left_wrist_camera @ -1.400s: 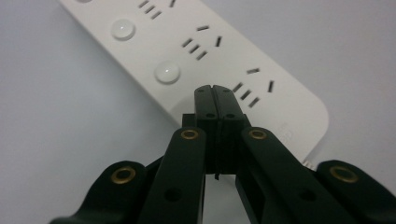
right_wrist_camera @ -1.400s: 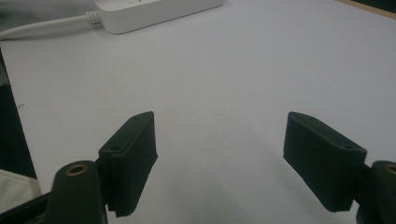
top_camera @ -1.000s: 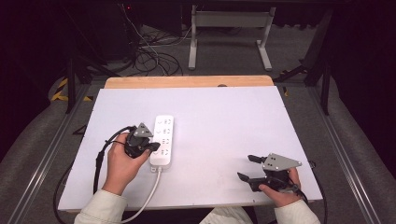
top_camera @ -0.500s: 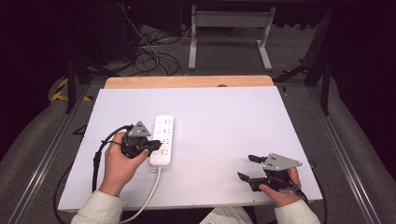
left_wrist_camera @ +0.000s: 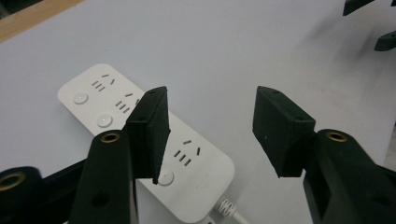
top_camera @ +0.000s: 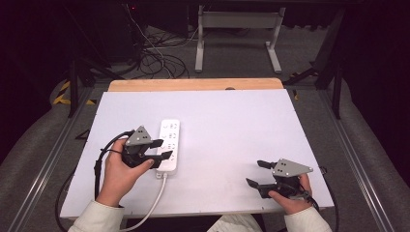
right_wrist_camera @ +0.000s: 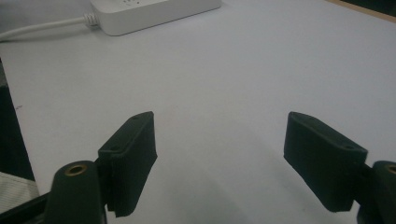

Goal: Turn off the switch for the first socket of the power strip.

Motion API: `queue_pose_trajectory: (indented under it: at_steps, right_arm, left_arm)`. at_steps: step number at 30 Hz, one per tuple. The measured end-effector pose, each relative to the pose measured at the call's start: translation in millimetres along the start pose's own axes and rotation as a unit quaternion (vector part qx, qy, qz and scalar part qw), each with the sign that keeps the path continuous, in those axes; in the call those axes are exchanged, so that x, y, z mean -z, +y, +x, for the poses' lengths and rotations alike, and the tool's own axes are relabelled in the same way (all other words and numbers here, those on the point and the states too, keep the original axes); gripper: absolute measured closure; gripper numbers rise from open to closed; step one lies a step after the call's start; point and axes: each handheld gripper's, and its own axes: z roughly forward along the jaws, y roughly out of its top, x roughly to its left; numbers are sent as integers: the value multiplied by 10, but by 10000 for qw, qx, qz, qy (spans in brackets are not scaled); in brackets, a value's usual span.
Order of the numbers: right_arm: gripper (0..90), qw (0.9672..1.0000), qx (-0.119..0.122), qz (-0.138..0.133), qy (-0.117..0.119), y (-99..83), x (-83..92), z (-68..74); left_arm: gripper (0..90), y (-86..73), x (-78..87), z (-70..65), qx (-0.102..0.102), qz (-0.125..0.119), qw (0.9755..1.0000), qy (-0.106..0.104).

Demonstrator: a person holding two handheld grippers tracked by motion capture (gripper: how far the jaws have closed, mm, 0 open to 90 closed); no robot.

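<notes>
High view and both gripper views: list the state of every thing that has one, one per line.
Power strip: lying flat on the white tabletop, sockets up, nothing plugged in, white cord trailing off the near edge.
Left hand-held gripper: open, over the strip's near end.
Right hand-held gripper: open, holding nothing.

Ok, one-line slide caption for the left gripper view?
Open left gripper poised over the white plastic power strip on the pale table.

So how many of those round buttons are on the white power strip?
3 visible on the power strip, in a row along one long edge: far end, next, and cord end beside the left gripper's fingers, which may hide another.
</notes>
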Motion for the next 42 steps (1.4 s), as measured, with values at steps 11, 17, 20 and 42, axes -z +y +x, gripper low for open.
queue_pose_trajectory:
  at_steps: [11, 17, 20, 42]
  right_arm:
    - [255, 10000, -10, -42, 3, 5, 12, 2]
    - [255, 10000, -14, -49, 10, 5, 15, 1]
    - [254, 10000, -15, -52, 11, 5, 16, 2]
    - [210, 9999, 23, -104, 27, 7, 27, 11]
  left_arm:
    - [231, -55, 171, -67, -63, -485, 9988, 51]
    - [163, -168, 278, -88, -41, -740, 9972, 76]
    - [157, -244, 330, -97, -44, -866, 9962, 59]
    - [120, -896, 380, -127, -170, -1224, 9918, 317]
